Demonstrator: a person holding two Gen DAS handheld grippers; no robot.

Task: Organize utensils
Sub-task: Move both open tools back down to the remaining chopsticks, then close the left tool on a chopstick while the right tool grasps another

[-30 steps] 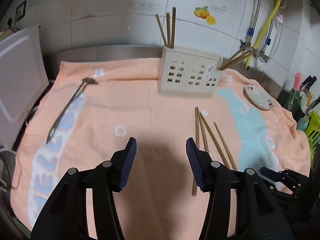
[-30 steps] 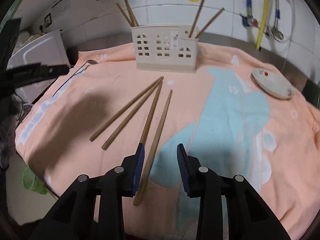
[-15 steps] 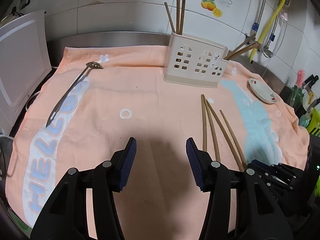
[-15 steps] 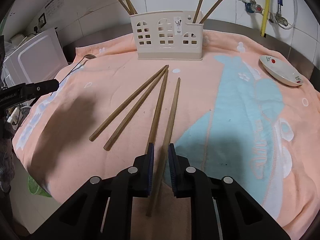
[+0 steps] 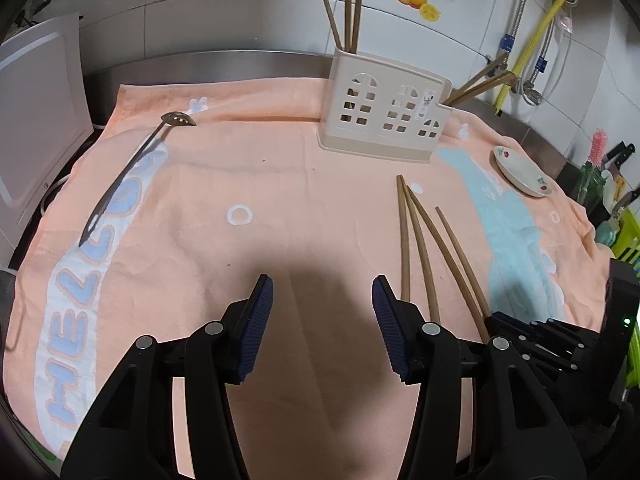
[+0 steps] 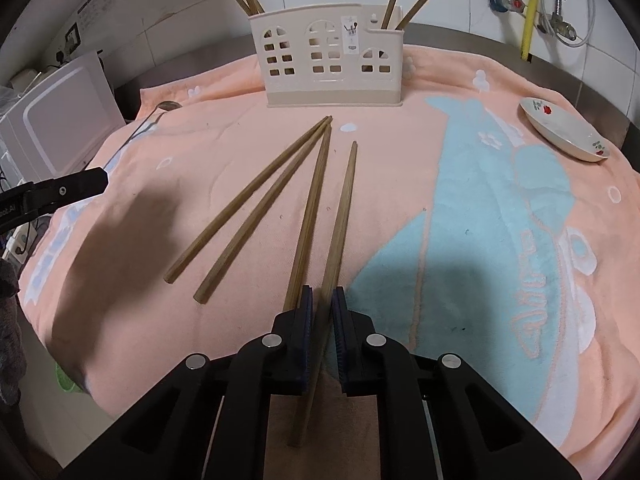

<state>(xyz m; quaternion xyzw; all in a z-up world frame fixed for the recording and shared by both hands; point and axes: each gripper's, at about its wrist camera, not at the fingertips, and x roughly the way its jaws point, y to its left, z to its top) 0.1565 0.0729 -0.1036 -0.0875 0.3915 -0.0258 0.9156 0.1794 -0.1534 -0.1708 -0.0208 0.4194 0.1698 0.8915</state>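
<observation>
right gripper [image 6: 320,312]: jaws pinched on rightmost chopstick [image 6: 340,224] near towel's [image 6: 480,240] front edge, having just closed | left gripper [image 5: 322,320]: spread, empty, over towel front | three other chopsticks [image 6: 256,208] flat mid-towel | utensil holder [image 6: 332,64] at back edge | slotted spoon [image 5: 132,168] by left edge

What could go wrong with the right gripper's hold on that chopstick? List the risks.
1. The right gripper has just closed on the rightmost chopstick near its butt end, so the long free end may sag or swing when lifted.
2. The neighbouring chopstick lies right beside the left pad and could be dragged along.
3. The utensil holder already has chopsticks leaning in its end slots; a tilted stick could catch on its rim.
</observation>
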